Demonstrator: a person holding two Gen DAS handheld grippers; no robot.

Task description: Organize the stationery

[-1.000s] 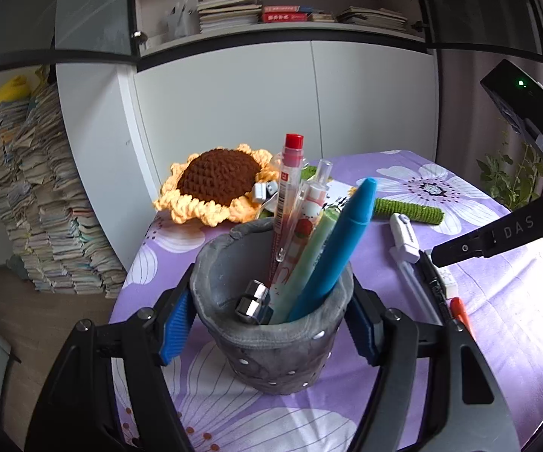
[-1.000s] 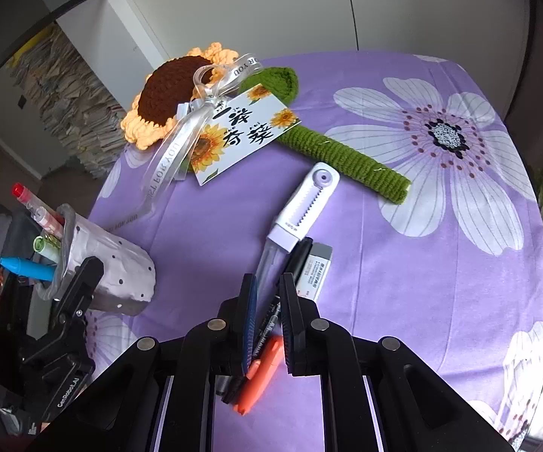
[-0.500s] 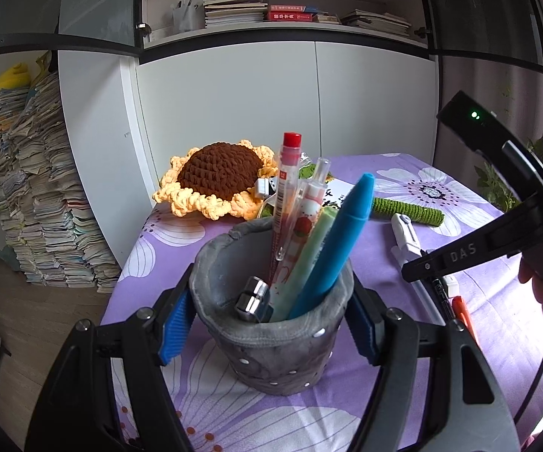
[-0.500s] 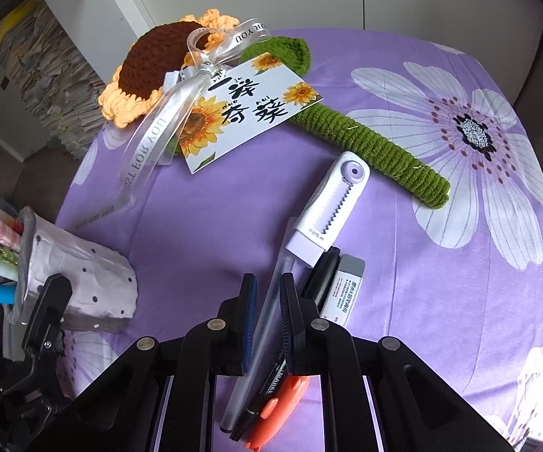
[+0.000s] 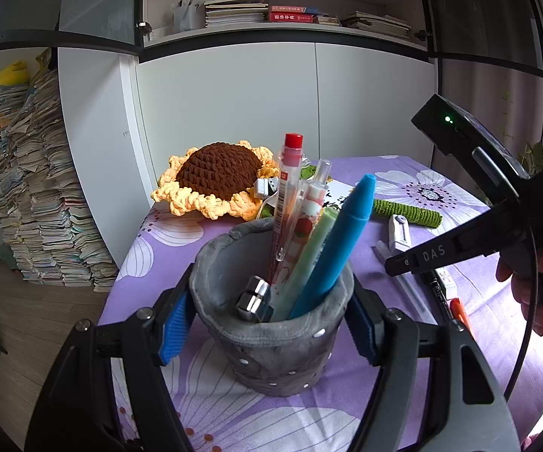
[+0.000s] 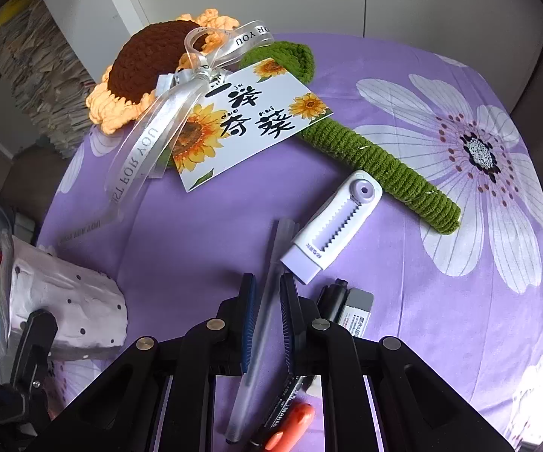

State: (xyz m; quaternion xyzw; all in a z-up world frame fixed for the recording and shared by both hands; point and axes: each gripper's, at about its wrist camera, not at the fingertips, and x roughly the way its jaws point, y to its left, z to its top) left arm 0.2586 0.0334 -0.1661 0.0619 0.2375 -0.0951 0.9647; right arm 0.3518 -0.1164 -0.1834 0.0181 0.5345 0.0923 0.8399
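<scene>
Standing upright on the purple tablecloth [image 6: 203, 248], the grey pen cup [image 5: 271, 342] held a red-capped pen [image 5: 288, 188], a blue pen [image 5: 341, 252], a pale green one and a metal clip.

The left gripper [image 5: 271, 335] clamped the cup's sides. The right gripper [image 6: 267, 309] straddled a translucent pen [image 6: 262, 324] lying on the cloth, its jaws narrowly parted; whether they pinched it I couldn't tell.
</scene>
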